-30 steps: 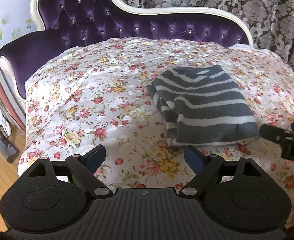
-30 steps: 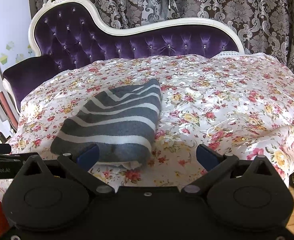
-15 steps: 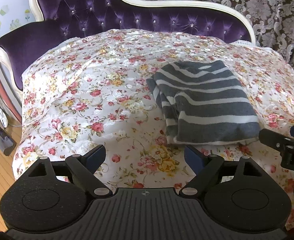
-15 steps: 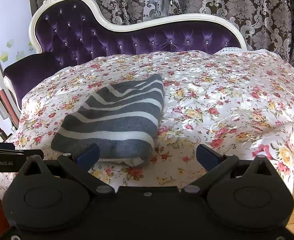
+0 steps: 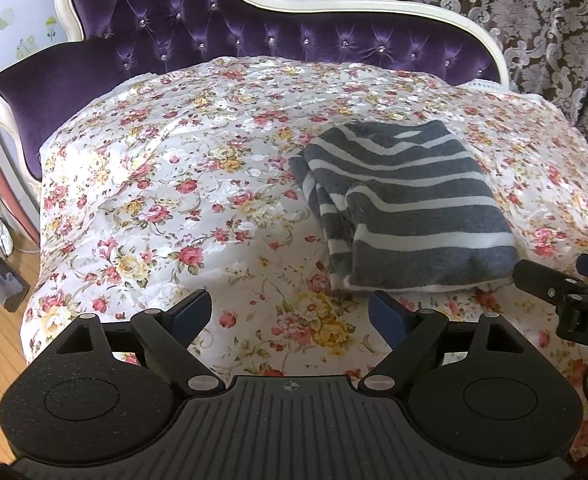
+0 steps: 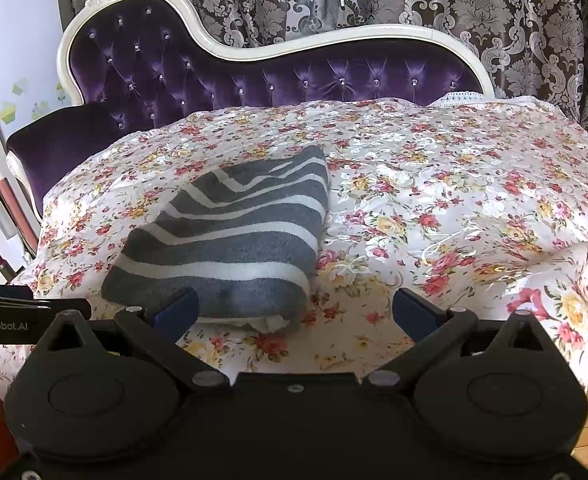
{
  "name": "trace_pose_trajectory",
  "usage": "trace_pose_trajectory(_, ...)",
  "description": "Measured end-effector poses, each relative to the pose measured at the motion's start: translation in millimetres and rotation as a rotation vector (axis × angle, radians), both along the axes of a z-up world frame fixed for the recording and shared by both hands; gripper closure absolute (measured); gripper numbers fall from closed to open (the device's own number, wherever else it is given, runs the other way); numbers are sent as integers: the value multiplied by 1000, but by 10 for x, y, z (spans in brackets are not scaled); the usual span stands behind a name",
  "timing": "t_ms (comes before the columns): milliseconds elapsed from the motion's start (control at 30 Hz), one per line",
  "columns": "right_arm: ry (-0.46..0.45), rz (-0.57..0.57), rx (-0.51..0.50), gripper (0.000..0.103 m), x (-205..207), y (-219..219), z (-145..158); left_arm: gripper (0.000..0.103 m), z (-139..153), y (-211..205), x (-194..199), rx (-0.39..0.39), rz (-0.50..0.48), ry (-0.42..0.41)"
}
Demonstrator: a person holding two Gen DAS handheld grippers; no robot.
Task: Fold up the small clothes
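A: Grey knit with white stripes: the folded garment (image 5: pixel 410 208) lies on the floral bedspread (image 5: pixel 165 184), at about two o'clock from the left gripper (image 5: pixel 289 314).

B: And at eleven o'clock from the right gripper (image 6: pixel 294 310), its near edge just past the left blue pad.

A: Both grippers stand spread wide, nothing between the pads, neither touching the cloth.

B: It looks like a tidy rectangle already, so I'd judge the folding is finished or nearly so.

A: Next probably calls for a final smoothing, or pinching the near edge to move it aside.
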State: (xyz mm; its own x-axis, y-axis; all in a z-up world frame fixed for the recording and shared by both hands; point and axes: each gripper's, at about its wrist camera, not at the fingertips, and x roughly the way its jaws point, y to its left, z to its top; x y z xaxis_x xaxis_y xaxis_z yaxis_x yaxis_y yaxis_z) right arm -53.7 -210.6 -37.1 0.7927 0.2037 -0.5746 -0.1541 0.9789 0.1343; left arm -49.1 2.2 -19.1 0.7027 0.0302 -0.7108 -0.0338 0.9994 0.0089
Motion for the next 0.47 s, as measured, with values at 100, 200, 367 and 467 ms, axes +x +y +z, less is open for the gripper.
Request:
trace_pose_trajectory(100,3,-2,2,0,4,1,-7,18,1,-8,5,2,-1,0)
trace_pose_trajectory(200,6,-3,4,0,5,2,-14,18,1,-6,0,2,-6,2)
trace_pose_trajectory(367,6,-3,6,0,5,2,-14,18,-5,-17,-9,3,-9,3)
trace_pose_trajectory(467,6,-2,6,0,6,1,-13,18,-6,-24,-16,6,-11,2)
